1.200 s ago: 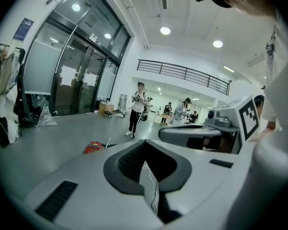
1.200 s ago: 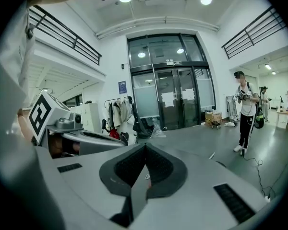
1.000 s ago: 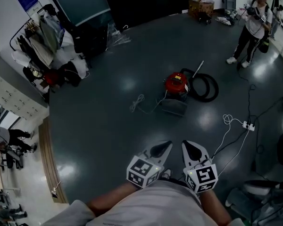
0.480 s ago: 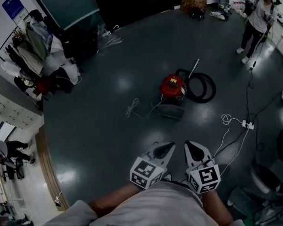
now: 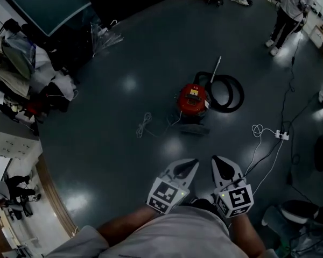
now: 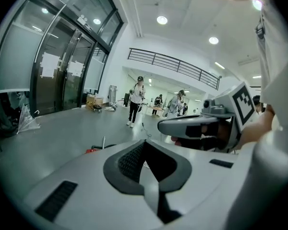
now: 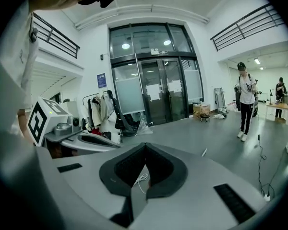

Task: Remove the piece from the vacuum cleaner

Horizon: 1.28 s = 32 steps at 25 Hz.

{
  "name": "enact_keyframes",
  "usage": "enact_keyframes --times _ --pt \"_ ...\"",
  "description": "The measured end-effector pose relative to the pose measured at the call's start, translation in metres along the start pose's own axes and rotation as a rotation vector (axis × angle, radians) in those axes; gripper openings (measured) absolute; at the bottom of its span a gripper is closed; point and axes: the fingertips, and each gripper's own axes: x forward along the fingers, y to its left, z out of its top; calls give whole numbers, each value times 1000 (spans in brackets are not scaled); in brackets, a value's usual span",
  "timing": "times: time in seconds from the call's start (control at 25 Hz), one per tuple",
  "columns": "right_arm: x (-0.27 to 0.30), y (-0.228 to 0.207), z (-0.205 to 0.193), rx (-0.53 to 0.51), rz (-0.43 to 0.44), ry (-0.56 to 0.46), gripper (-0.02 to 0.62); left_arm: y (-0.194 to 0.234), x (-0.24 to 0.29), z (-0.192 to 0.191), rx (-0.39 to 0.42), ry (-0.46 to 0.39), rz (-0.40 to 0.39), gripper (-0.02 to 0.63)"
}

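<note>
The red canister vacuum cleaner (image 5: 192, 98) stands on the dark floor ahead of me. Its black hose (image 5: 227, 93) is coiled on its right, a thin wand (image 5: 216, 69) points away, and a grey flat piece (image 5: 192, 128) lies at its near side. My left gripper (image 5: 191, 164) and right gripper (image 5: 217, 160) are held side by side close to my body, well short of the vacuum. Both are shut with nothing in them. In the left gripper view the shut jaws (image 6: 145, 143) hide most of the vacuum (image 6: 90, 151). The right gripper (image 7: 145, 146) also points that way.
A white cord (image 5: 144, 124) trails left of the vacuum. A power strip (image 5: 282, 136) with a looped white cable (image 5: 258, 130) lies to the right. A person (image 5: 287, 9) stands at the far right. Coat racks and bags (image 5: 27, 74) crowd the left wall.
The vacuum has come nearer and sits lower in the head view as I move toward it. Both grippers stay shut in the same place before my body.
</note>
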Motion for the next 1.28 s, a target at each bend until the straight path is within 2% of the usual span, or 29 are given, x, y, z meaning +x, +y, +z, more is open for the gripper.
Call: enact_keyframes --times 0.24,0.52,0.64,0.8,0.96,1.08,1.28 --pt "62 -31 9 19 -22 13 17 72 43 2 78 49 -22 6" --pt "126 -76 -11 41 -6 59 17 133 114 -18 139 124 -36 6" --pt "155 -104 -26 47 19 72 17 157 152 -38 170 145 -44 6" --pt "201 -140 -61 39 46 86 17 189 203 -93 183 200 -73 6" --pt "249 -173 -114 32 68 102 17 231 259 -183 222 309 -98 9" --pt "278 -194 -158 47 71 122 17 267 299 -249 288 401 -96 15" --pt "310 -219 -230 76 66 168 17 300 345 -335 384 528 -147 89"
